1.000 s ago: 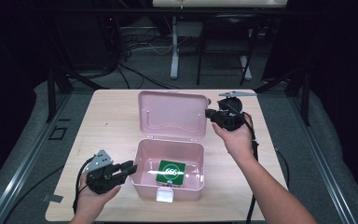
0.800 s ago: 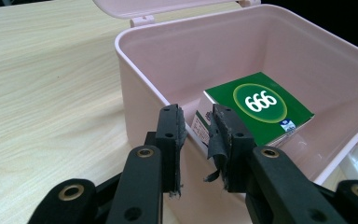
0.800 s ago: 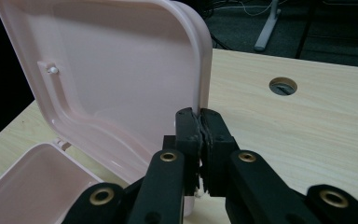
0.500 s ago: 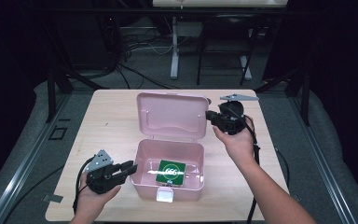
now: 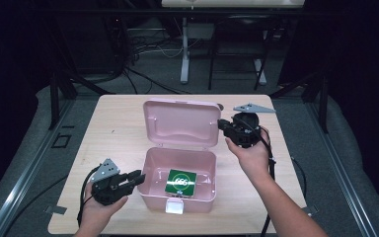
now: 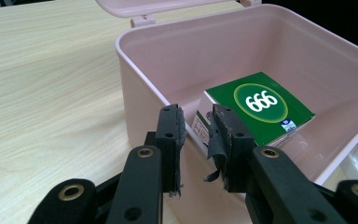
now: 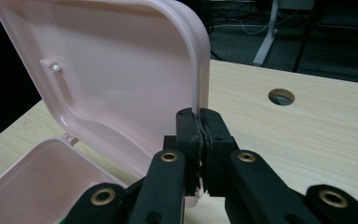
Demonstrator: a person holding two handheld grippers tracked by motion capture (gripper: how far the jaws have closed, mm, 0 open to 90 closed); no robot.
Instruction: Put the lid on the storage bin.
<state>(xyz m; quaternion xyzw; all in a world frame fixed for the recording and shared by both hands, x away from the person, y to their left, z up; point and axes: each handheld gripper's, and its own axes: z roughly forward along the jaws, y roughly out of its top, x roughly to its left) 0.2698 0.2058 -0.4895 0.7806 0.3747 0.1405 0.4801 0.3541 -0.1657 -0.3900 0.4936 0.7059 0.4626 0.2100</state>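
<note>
- High view: a pink box (image 5: 178, 183) stands open near the front of the table (image 5: 118, 128), its lid (image 5: 181, 123) tilted up and back. A green carton (image 5: 180, 182) lies flat on the box floor. The right tool (image 5: 225, 124) meets the lid's right edge, and the left tool (image 5: 137, 176) sits at the box's left wall, apparently to keep the body from sliding while the lid is handled.
- Left gripper view: the left tool (image 6: 196, 122) has its jaws partly apart, straddling the rim of the box (image 6: 135, 60), one jaw outside the wall and one inside. Whether the pads (image 6: 173, 126) press the wall cannot be told. The green carton (image 6: 260, 106), marked 666, rests just beyond the inner jaw.
- Right gripper view: the right tool (image 7: 199, 122) is clamped fully on the thin edge of the lid (image 7: 121, 70), which rises between the jaws; this pinch probably serves to steer the lid on its hinge. A round hole (image 7: 281, 97) pierces the table (image 7: 307, 130) behind.
</note>
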